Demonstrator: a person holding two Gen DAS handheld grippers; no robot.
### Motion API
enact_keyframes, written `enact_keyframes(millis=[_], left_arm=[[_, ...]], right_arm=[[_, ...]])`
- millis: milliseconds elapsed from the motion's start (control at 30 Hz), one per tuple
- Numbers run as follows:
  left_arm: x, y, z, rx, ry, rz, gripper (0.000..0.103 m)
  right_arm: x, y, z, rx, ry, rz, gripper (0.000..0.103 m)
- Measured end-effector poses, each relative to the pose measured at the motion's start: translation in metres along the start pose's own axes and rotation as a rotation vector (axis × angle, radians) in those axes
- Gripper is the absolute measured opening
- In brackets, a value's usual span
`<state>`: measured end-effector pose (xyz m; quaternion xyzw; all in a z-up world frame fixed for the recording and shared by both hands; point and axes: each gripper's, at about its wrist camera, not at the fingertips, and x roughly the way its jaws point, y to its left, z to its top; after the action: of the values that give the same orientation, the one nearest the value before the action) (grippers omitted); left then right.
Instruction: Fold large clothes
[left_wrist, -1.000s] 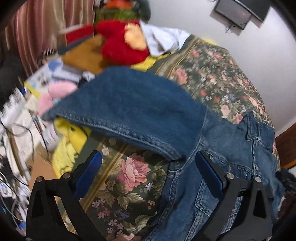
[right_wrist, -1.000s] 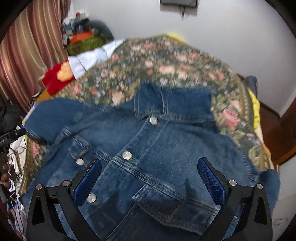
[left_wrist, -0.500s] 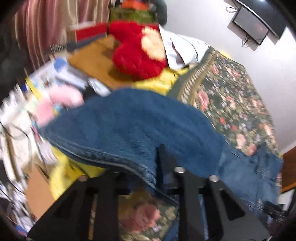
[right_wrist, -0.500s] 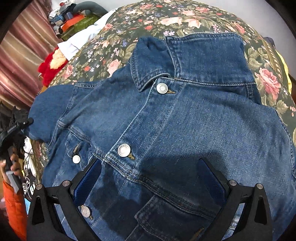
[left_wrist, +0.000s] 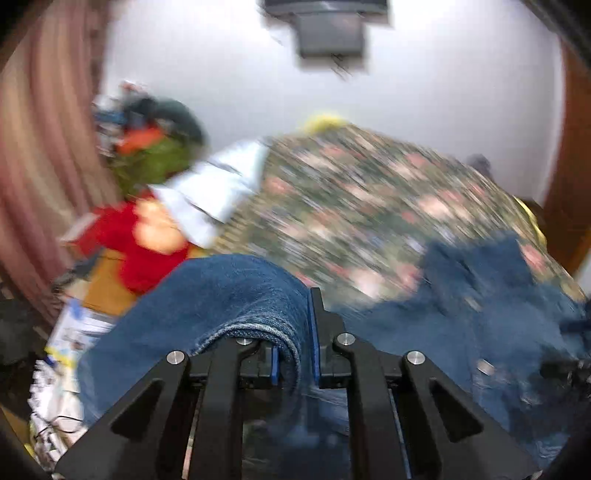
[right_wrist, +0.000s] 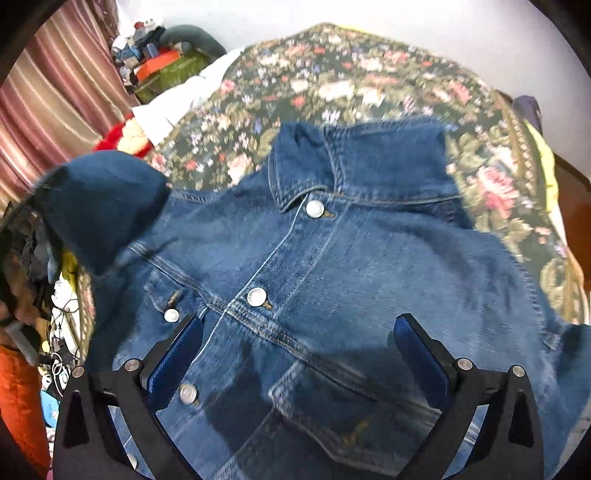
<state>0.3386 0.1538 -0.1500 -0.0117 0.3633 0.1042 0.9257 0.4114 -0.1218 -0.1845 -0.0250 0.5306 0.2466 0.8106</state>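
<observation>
A blue denim jacket (right_wrist: 332, 266) lies front up, buttoned, on a floral bedspread (right_wrist: 369, 85), collar at the far side. My left gripper (left_wrist: 293, 354) is shut on the cuff of the jacket's left sleeve (left_wrist: 221, 299) and holds it lifted off the bed; the view is blurred by motion. The raised sleeve (right_wrist: 99, 199) shows at the left of the right wrist view. My right gripper (right_wrist: 295, 354) is open and empty, hovering over the jacket's lower chest, above a pocket flap.
A red plush toy (left_wrist: 136, 240), a white cloth (left_wrist: 214, 188) and a cluttered pile (left_wrist: 151, 147) lie beyond the bed's left side. Striped curtains (right_wrist: 48, 99) hang at the left. A wall-mounted screen (left_wrist: 328, 33) is on the far wall.
My left gripper closed on the sleeve cuff and lifted it up and toward the jacket body. My right gripper dipped closer to the jacket, then backed off slightly, staying open.
</observation>
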Motion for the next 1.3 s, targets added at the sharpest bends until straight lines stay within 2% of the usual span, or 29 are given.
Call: enact_keyframes(millis=[67, 133, 200, 267, 333, 367, 433, 467, 600, 700, 867, 967, 1000, 1033, 1067, 1133, 1300], left_arm=[[0.028, -0.021, -0.013, -0.004, 0.112, -0.065, 0.012], [0.062, -0.031, -0.035, -0.051, 0.264, -0.133, 0.013], [0.088, -0.031, -0.059, -0.134, 0.397, -0.199, 0.023], [0.097, -0.031, -0.078, -0.199, 0.48, -0.249, 0.044], [0.09, -0.028, -0.089, -0.219, 0.486, -0.292, 0.052], [0.084, -0.026, -0.091, -0.215, 0.48, -0.305, 0.063], [0.067, -0.017, -0.096, -0.226, 0.475, -0.322, 0.074], [0.059, -0.011, -0.096, -0.241, 0.466, -0.315, 0.075], [0.027, 0.032, -0.105, -0.332, 0.409, -0.301, 0.075], [0.013, 0.076, -0.109, -0.456, 0.361, -0.266, 0.075], [0.017, 0.145, -0.125, -0.644, 0.339, -0.169, 0.075], [0.032, 0.165, -0.128, -0.672, 0.337, -0.118, 0.074], [0.035, 0.17, -0.126, -0.675, 0.33, -0.101, 0.071], [0.037, 0.173, -0.125, -0.674, 0.319, -0.087, 0.061], [0.039, 0.173, -0.121, -0.665, 0.31, -0.07, 0.046], [0.04, 0.167, -0.108, -0.608, 0.286, -0.021, 0.024], [0.028, 0.136, -0.065, -0.432, 0.166, 0.087, 0.015]], right_arm=[[-0.016, -0.003, -0.004, 0.004, -0.023, -0.003, 0.103], [-0.034, -0.008, -0.01, 0.011, -0.047, -0.006, 0.103], [-0.052, -0.013, -0.017, 0.012, -0.069, -0.018, 0.103], [-0.066, -0.017, -0.025, 0.007, -0.087, -0.035, 0.103], [-0.081, -0.021, -0.034, -0.006, -0.104, -0.049, 0.103], [-0.086, -0.023, -0.037, -0.012, -0.11, -0.05, 0.103], [-0.096, -0.026, -0.045, -0.023, -0.122, -0.049, 0.103], [-0.098, -0.027, -0.047, -0.027, -0.126, -0.049, 0.103], [-0.102, -0.024, -0.056, -0.034, -0.14, -0.052, 0.103], [-0.098, -0.015, -0.058, -0.045, -0.139, -0.032, 0.103], [-0.089, 0.007, -0.054, -0.104, -0.132, -0.034, 0.103], [-0.086, 0.019, -0.052, -0.144, -0.138, -0.027, 0.103], [-0.084, 0.024, -0.051, -0.157, -0.139, -0.024, 0.103], [-0.083, 0.027, -0.051, -0.165, -0.139, -0.023, 0.103], [-0.082, 0.03, -0.051, -0.175, -0.139, -0.024, 0.103], [-0.077, 0.036, -0.051, -0.2, -0.135, -0.032, 0.103], [-0.066, 0.042, -0.05, -0.234, -0.116, -0.058, 0.103]])
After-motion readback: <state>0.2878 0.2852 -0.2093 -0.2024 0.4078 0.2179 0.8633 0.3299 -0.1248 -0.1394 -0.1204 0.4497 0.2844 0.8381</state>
